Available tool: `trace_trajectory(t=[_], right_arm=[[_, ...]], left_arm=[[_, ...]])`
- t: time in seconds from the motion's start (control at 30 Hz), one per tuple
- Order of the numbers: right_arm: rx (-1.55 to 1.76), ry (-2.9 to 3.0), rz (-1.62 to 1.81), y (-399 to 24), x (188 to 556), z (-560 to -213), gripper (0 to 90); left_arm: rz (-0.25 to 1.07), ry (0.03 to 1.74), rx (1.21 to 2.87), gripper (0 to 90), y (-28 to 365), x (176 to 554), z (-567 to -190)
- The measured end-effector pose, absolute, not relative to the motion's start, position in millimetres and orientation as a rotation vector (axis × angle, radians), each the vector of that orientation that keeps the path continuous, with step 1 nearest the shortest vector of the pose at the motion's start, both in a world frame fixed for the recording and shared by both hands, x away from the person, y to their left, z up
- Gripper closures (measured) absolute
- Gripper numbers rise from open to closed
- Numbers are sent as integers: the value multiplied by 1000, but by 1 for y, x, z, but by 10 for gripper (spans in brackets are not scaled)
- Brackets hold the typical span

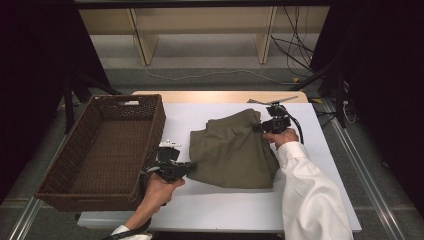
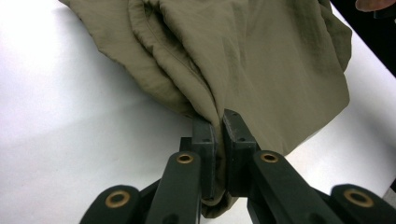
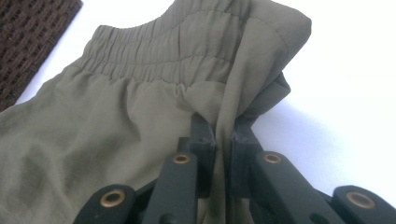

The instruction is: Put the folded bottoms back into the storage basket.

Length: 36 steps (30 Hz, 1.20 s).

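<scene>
High view: folded olive shorts [image 1: 232,150] lie on the white table [image 1: 210,210], beside the wicker basket [image 1: 107,145]; the left gripper [image 1: 187,167] and right gripper [image 1: 261,125] pinch opposite edges.

Left gripper view: jaws clenched on bunched fabric.

Right gripper view: jaws clamped near the elastic waistband [image 3: 154,60]. Recommend lifting both sides evenly, keeping the fold taut.

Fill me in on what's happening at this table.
A person is handling a folded olive-green garment on the white table with two hand-held grippers. The left gripper is shut on the cloth at the garment's near left corner, and the right gripper is shut on the fabric at its far right side, close to the elastic waistband. A dark wicker basket stands open on the left, beside the garment, with nothing visible inside it.
</scene>
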State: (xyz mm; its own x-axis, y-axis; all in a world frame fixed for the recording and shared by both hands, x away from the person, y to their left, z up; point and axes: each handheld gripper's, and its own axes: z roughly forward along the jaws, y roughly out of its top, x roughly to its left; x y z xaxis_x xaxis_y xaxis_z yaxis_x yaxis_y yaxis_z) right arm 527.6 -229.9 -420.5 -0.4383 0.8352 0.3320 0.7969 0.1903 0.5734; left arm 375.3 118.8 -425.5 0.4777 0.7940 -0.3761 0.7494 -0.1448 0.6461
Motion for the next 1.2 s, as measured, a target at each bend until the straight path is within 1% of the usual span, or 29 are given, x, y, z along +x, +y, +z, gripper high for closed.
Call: trace_trajectory(t=[0.43, 0.7, 0.93, 1.2], right_arm=[[1602, 2369, 1128, -229, 522, -392, 839], [1573, 2360, 1149, -223, 522, -367, 839], [1543, 2346, 1178, -215, 522, -351, 840], [1481, 2345, 1204, -192, 524, -326, 840]], left_arm=[[27, 1226, 1877, 846, 125, 371, -396], [17, 1193, 1860, 845, 135, 373, -374], [6, 1178, 1833, 846, 155, 380, -355], [17, 1159, 1806, 845, 176, 380, -338]])
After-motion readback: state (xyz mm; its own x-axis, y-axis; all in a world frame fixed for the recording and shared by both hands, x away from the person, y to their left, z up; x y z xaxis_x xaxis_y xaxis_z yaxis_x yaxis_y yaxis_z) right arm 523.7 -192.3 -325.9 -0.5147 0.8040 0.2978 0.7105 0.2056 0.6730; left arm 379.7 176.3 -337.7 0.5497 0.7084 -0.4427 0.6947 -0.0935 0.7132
